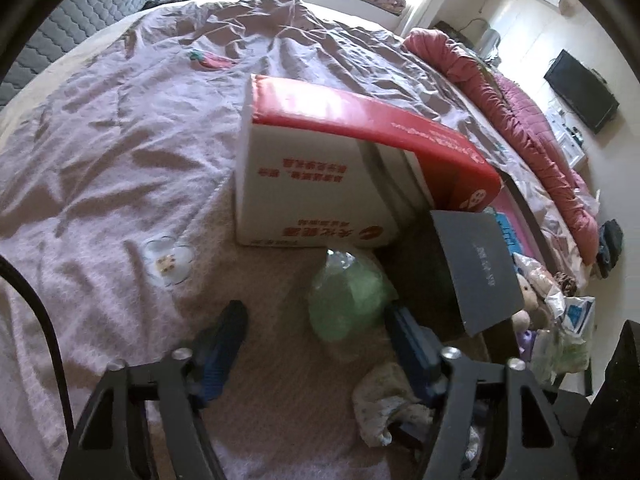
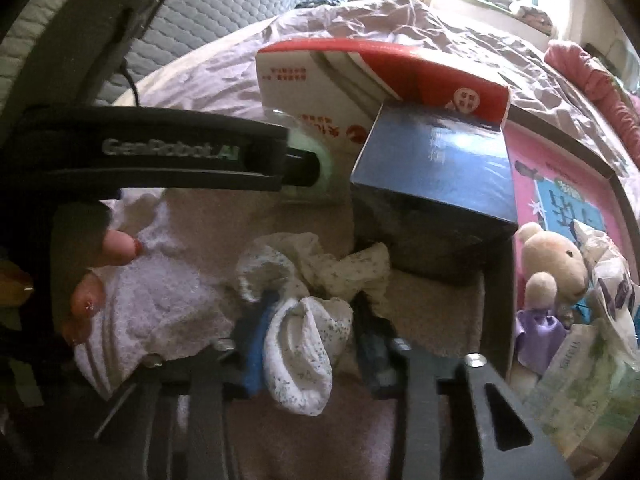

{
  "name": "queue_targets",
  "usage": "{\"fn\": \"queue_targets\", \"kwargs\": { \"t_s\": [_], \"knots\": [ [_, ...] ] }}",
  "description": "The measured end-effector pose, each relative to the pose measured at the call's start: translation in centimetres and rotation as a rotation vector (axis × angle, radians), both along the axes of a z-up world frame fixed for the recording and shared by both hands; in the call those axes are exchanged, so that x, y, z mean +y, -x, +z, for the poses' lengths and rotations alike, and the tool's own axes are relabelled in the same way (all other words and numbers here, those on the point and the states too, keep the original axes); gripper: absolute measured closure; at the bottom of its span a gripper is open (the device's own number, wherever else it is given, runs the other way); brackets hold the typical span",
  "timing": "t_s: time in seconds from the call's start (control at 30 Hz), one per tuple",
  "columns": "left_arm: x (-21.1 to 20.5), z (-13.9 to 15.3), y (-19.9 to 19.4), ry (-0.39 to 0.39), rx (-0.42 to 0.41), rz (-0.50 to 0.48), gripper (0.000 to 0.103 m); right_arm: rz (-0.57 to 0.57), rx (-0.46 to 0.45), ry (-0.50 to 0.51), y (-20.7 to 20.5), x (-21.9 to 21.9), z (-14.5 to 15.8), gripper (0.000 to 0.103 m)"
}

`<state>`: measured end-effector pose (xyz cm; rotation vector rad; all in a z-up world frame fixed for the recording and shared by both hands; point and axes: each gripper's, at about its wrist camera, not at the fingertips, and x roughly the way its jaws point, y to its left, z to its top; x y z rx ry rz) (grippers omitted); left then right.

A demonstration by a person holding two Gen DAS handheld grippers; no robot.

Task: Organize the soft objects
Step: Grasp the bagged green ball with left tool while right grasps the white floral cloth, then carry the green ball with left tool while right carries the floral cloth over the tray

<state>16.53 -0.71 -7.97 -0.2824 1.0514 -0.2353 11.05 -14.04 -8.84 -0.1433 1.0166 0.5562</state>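
A plush bear (image 2: 554,256) sits among packets in the dark tray (image 2: 498,300), while the right gripper (image 2: 308,332) pinches a crumpled speckled white cloth (image 2: 304,344) and the left gripper (image 1: 316,328) gapes empty.

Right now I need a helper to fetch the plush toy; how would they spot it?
Find the red-and-white cardboard box on the bed. Right of the dark blue box leaning against it, the cream plush bear sits against a pink book; only it has a face and a purple dress.

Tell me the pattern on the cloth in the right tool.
White cloth with tiny bluish speckles, clearest in the right wrist view.
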Motion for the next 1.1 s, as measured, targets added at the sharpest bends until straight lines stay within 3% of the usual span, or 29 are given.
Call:
{"fn": "queue_targets", "kwargs": {
  "t_s": [0.1,0.3,0.53,0.93,1.1],
  "knots": [
    [-0.2,0.1,0.0,0.058,-0.011,-0.022,0.066,0.004,-0.029,-0.047,0.4,-0.7,1.0,0.083],
    [-0.6,0.1,0.3,0.057,-0.031,-0.049,0.070,0.001,-0.063,-0.080,1.5,-1.6,2.5,0.084],
    [-0.1,1.8,2.7,0.019,-0.064,-0.036,0.071,-0.024,-0.143,-0.147,3.2,-3.6,6.7,0.084],
    [-2.9,7.9,6.6,-0.053,-0.179,-0.061,0.071,-0.108,-0.231,-0.231,4.4,-7.9,11.1,0.084],
    [-4.1,10.1,7.8,-0.050,-0.210,-0.062,0.071,-0.140,-0.267,-0.257,4.9,-9.5,12.5,0.084]
  ]
}}
